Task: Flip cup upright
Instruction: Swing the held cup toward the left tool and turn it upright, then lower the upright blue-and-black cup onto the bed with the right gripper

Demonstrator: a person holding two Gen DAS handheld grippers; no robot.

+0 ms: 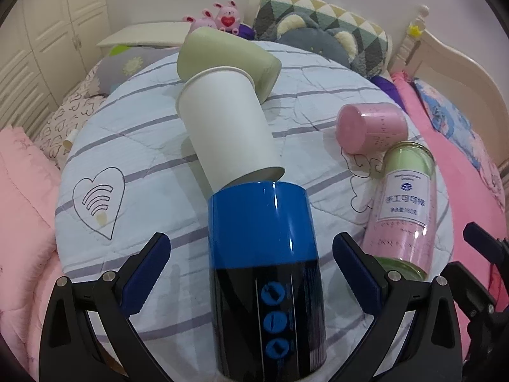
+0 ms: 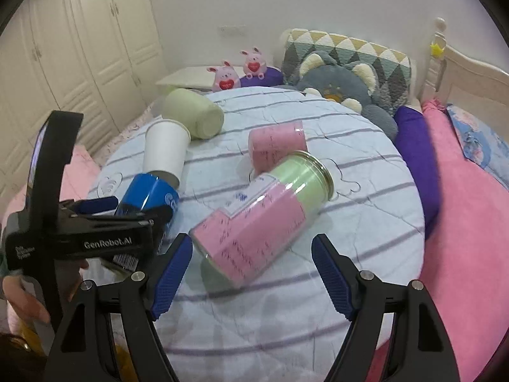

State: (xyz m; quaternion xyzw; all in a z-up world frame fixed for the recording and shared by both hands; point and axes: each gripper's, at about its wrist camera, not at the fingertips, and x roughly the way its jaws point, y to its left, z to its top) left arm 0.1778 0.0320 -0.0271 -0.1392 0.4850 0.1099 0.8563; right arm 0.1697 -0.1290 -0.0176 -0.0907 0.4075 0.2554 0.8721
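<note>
Risk first: my left gripper stands wide open astride the blue-and-black can, with neither pad touching it, and the can's far end butts against the base of the white paper cup. I judge that closing on glossy, round metal lying on a soft quilted bed cover could squirt the can forward and shove the cup. The cup's rim in turn touches the green cup near the bed's far left edge, so one nudge may roll the whole row.

My right gripper is likewise spread wide and holds nothing. It hovers over the clear jar with pink and green contents, which lies on its side toward the near right of the bed, metal-rimmed end pointing away. The pink cup lies tipped just beyond it, seemingly touching. Smooth glass could slip in the pads, and a jar stood up on bedding may topple again.

Every cup and container I see is on its side, so nothing is upright yet, and which one counts as the task's cup I cannot tell.

Writing: the left gripper's body reads "GenRobot.AI" in the right wrist view, with small print and a barcode I cannot make out. The jar's white label carries a small blue logo and Chinese characters too small for me to read reliably. The can shows only blue round icons.
</note>
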